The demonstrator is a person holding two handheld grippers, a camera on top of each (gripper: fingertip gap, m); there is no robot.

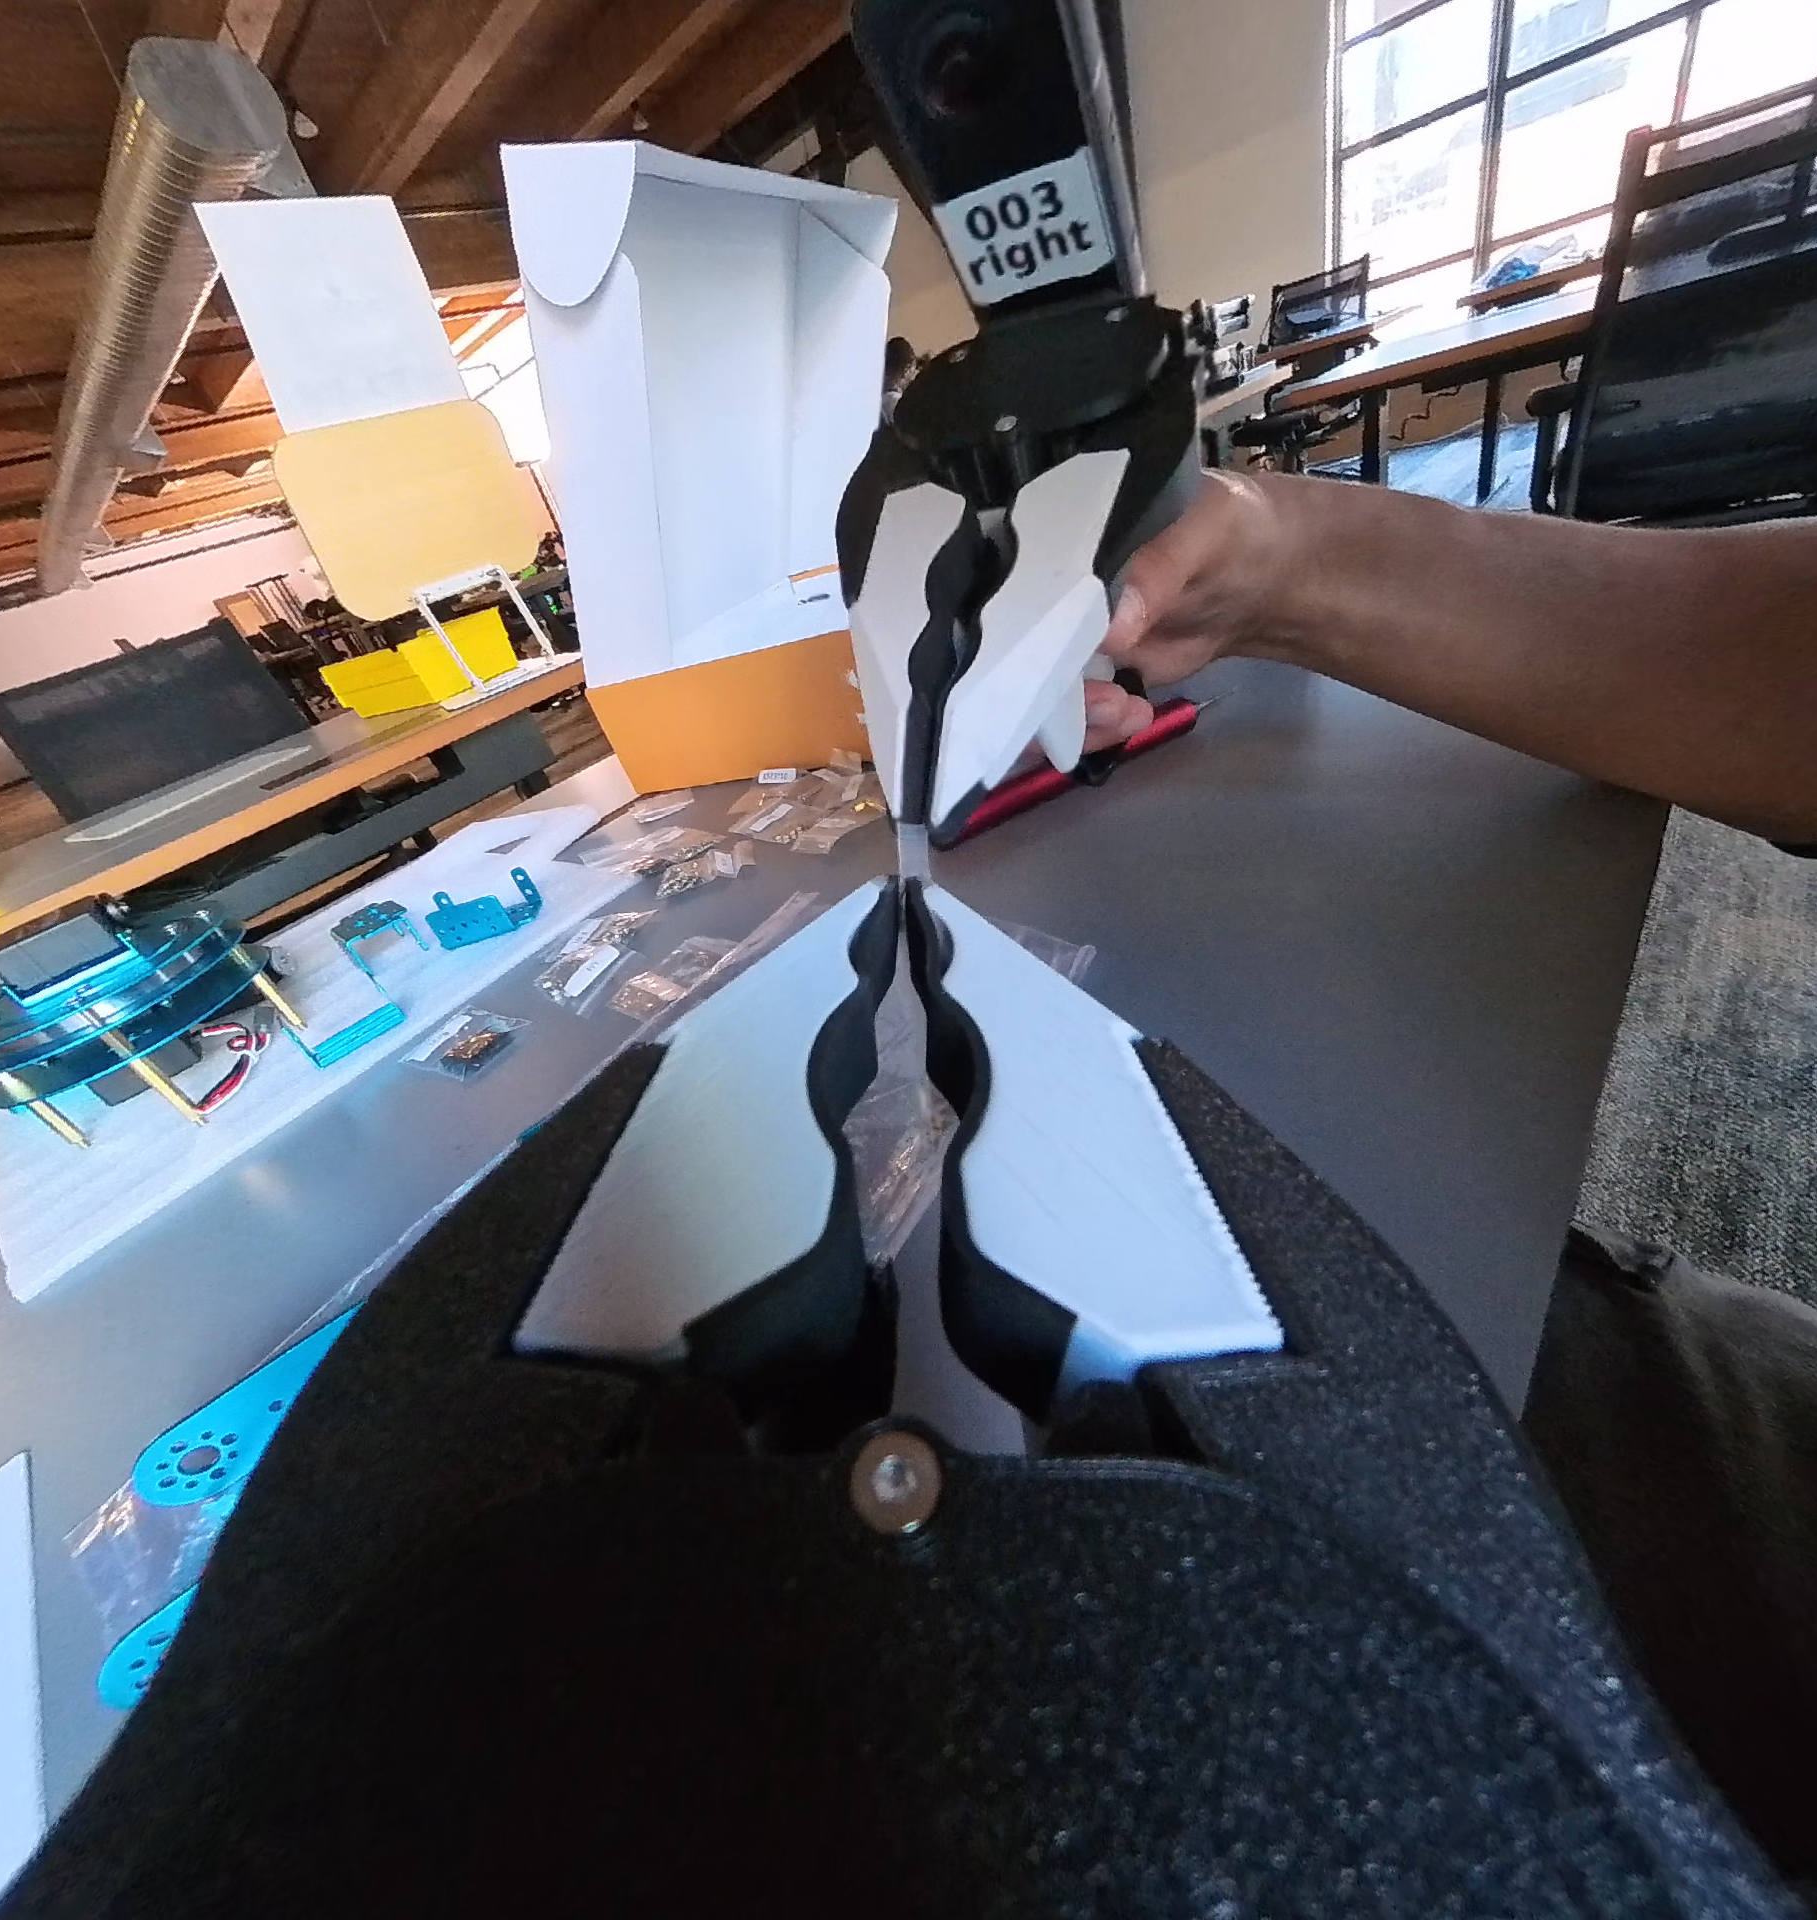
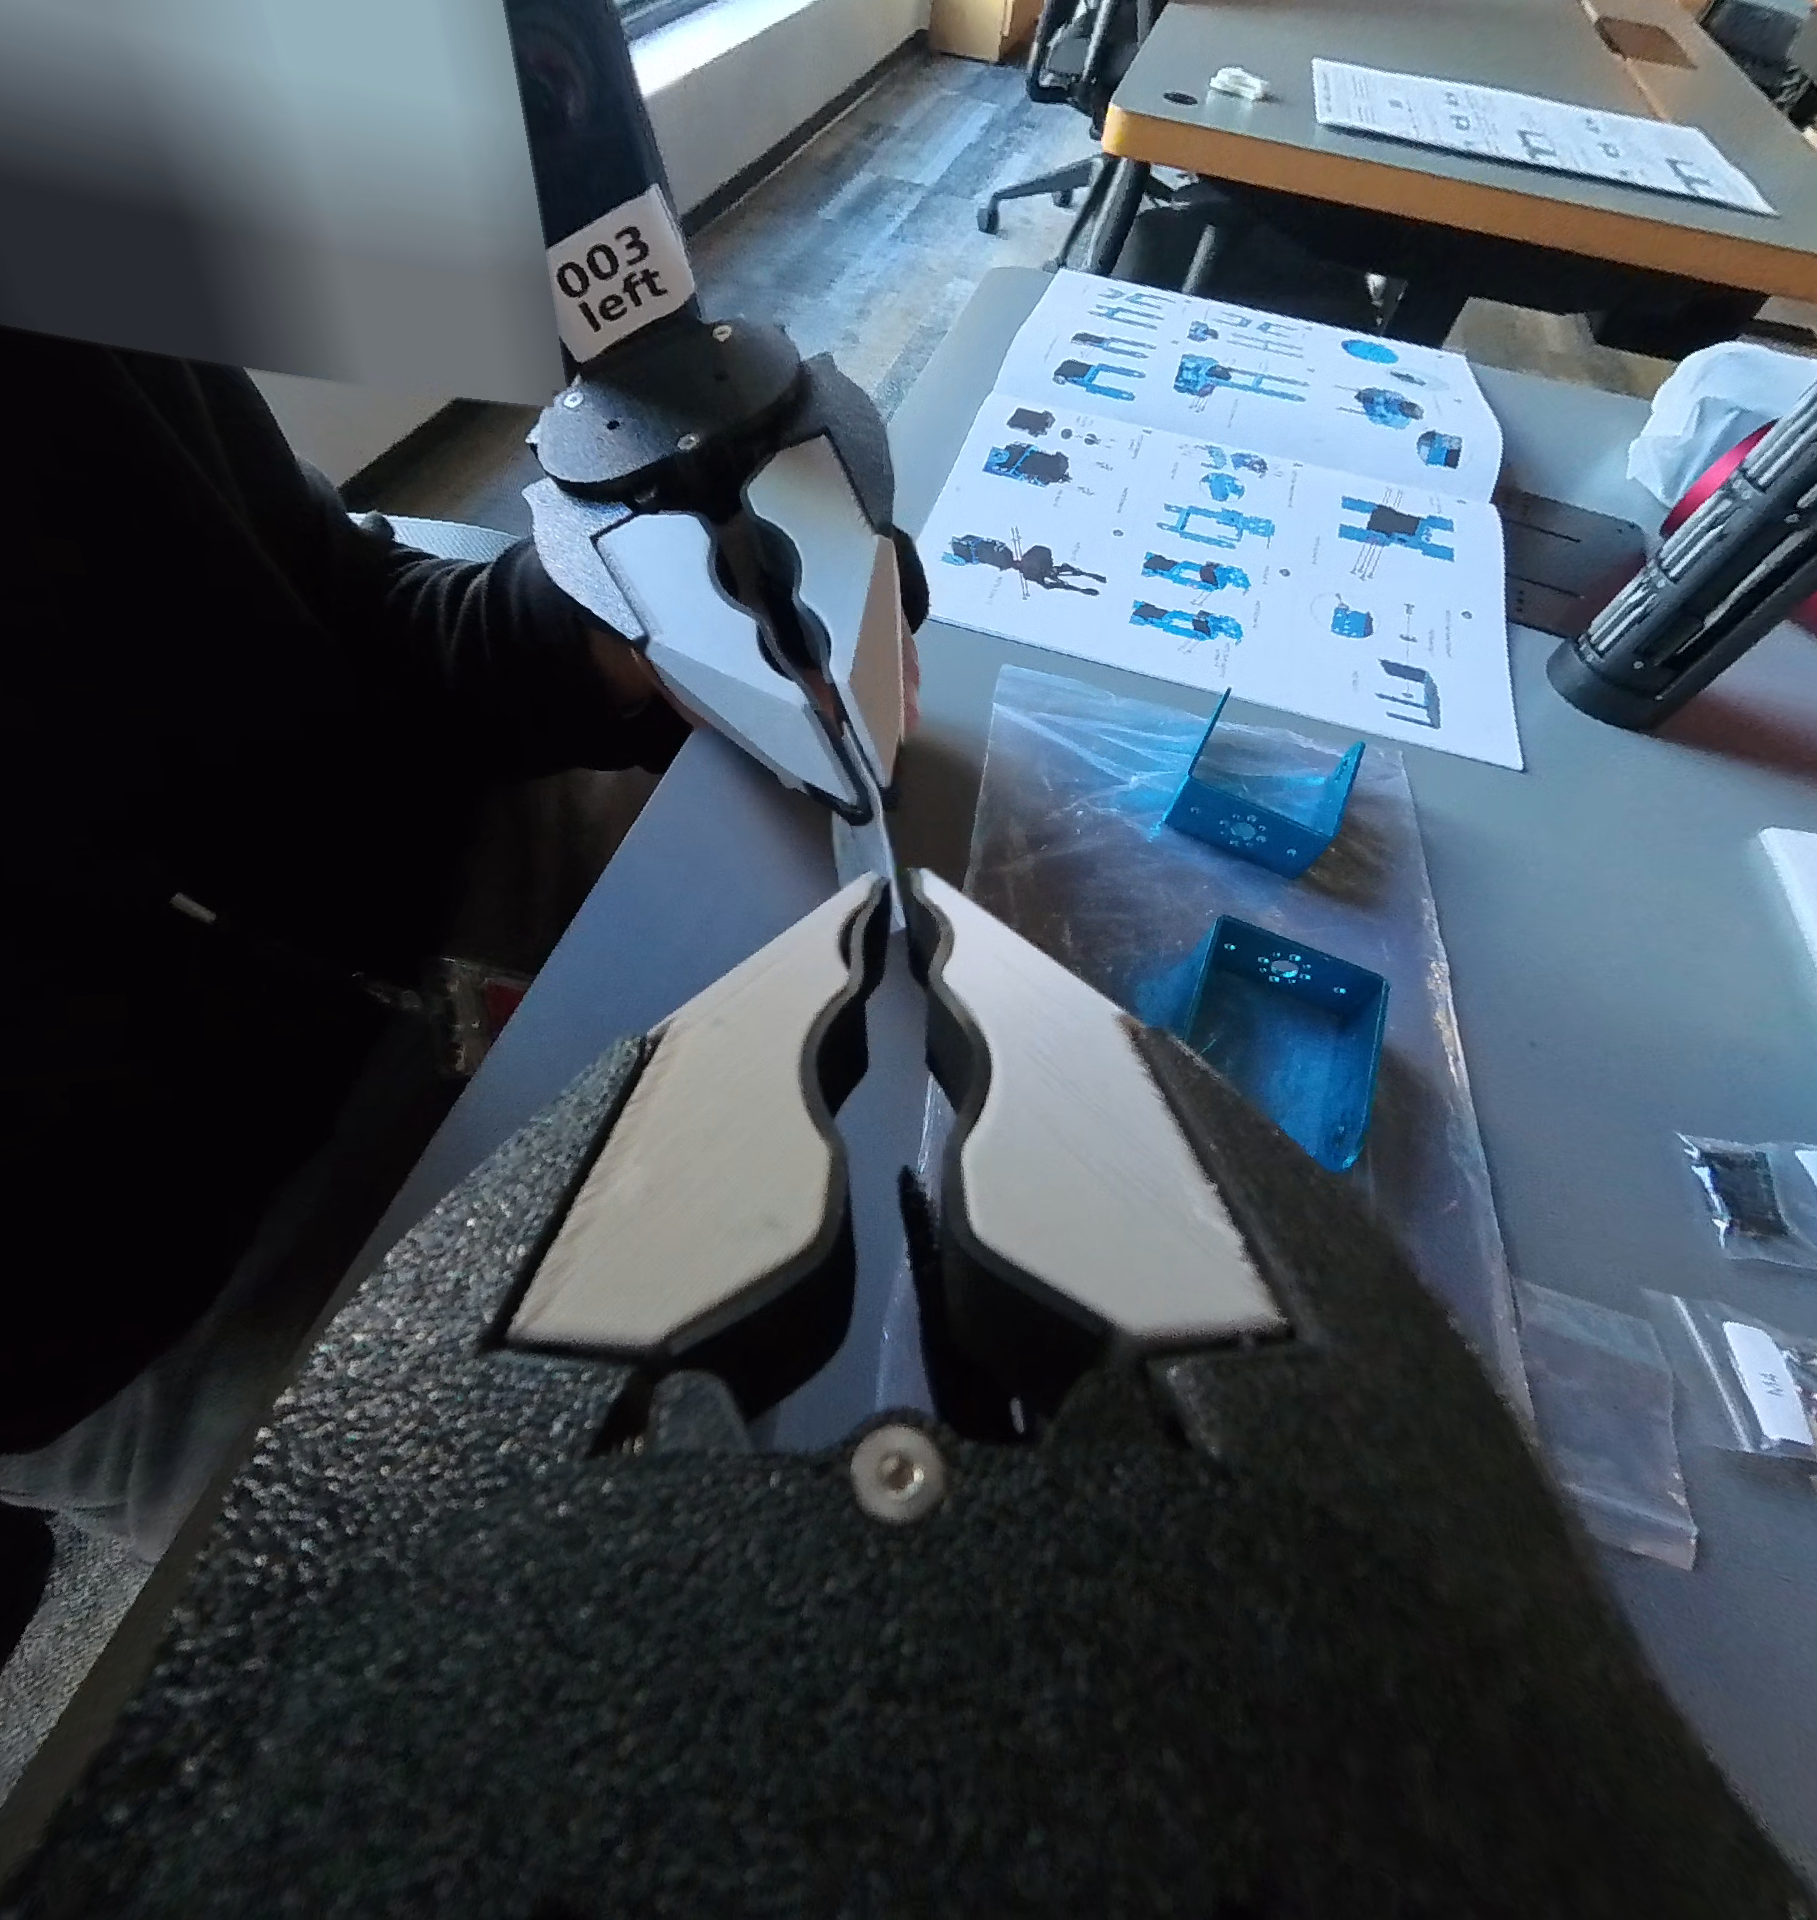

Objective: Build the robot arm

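Observation:
My left gripper and my right gripper meet tip to tip above the grey table. Both are shut on a small strip of clear plastic, which stretches between the two pairs of tips. It shows as a thin strip in the right wrist view. The right gripper comes down from above, held by a bare hand. The left gripper is held by a dark-sleeved arm. A clear bag of small metal parts shows through the gap between my left fingers.
An open white and orange box stands behind. A foam sheet carries a blue acrylic assembly and blue brackets. Small hardware bags and a red screwdriver lie nearby. An instruction booklet and two blue brackets lie right. My left and right fingertips are right by each other.

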